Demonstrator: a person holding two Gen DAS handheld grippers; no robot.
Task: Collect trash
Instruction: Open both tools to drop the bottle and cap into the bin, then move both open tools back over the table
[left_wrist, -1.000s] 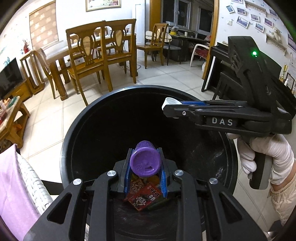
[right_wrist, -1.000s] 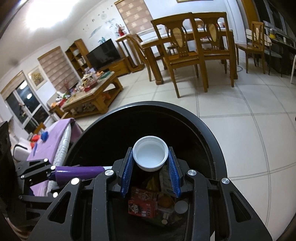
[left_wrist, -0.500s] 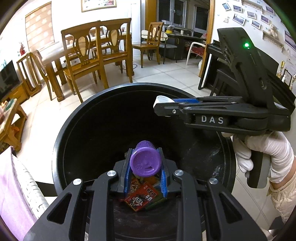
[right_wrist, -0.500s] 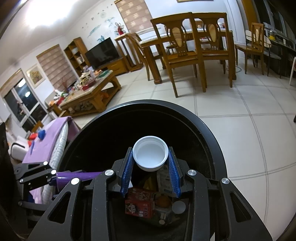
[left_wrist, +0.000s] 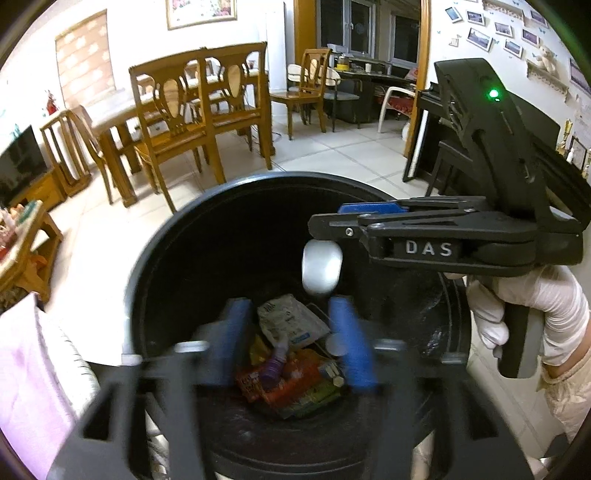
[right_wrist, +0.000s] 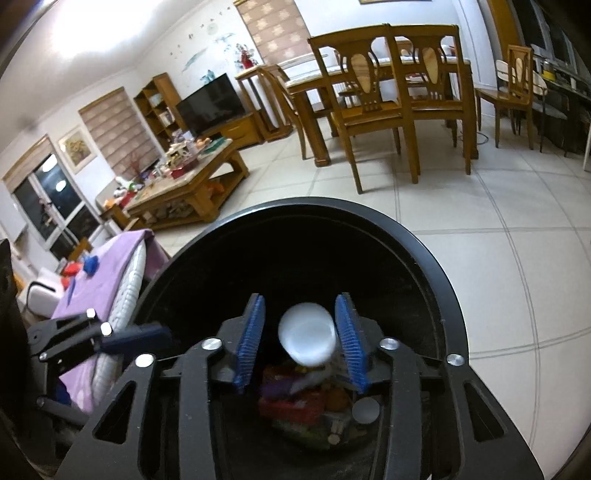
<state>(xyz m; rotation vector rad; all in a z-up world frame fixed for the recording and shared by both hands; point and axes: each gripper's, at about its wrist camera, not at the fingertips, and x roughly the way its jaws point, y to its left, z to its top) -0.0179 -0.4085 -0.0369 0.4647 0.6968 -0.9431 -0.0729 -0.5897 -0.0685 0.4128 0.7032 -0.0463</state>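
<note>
The white cup (right_wrist: 307, 339) drops out of our right gripper (right_wrist: 301, 341), whose jaws are opening with the cup loose between them. It falls into the black bin (right_wrist: 424, 243). Our left gripper (left_wrist: 291, 341) is opening too, with nothing between its jaws. The purple bottle (left_wrist: 272, 365) already lies at the bottom of the bin, on top of wrappers (left_wrist: 291, 325). So these 2 things look done. We cannot tell if more trash waits on the coffee table (right_wrist: 184, 177).
</note>
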